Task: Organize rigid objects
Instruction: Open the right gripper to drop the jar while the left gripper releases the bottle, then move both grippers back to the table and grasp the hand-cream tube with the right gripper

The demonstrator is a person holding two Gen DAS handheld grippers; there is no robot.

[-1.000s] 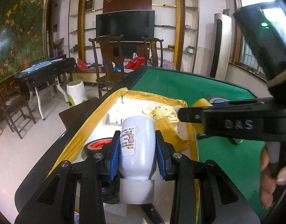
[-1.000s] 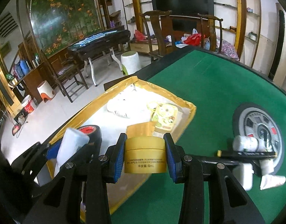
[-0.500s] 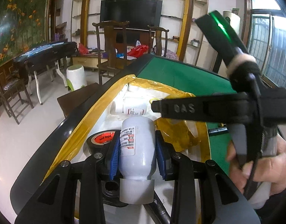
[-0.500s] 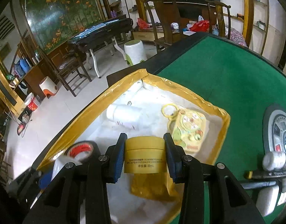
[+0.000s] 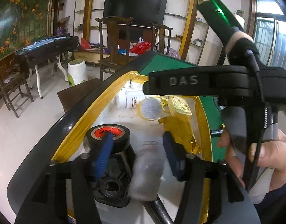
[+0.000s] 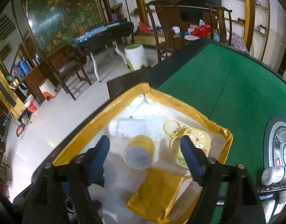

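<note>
black tape roll (image 5: 108, 137) beside white bottle (image 5: 147, 169)

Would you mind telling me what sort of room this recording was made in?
Most likely a home living room: a television set in wall shelving, carved wooden chairs, and a green felt table, perhaps for mahjong.

Count, yellow-edged box (image 6: 122, 97): white bottles 2 (image 6: 127, 127) (image 5: 146, 169); yellow jar 1 (image 6: 140, 154); black tape roll 1 (image 5: 108, 135); yellow keychain toy 1 (image 6: 194, 142); gold pouch 1 (image 6: 156, 196).
</note>
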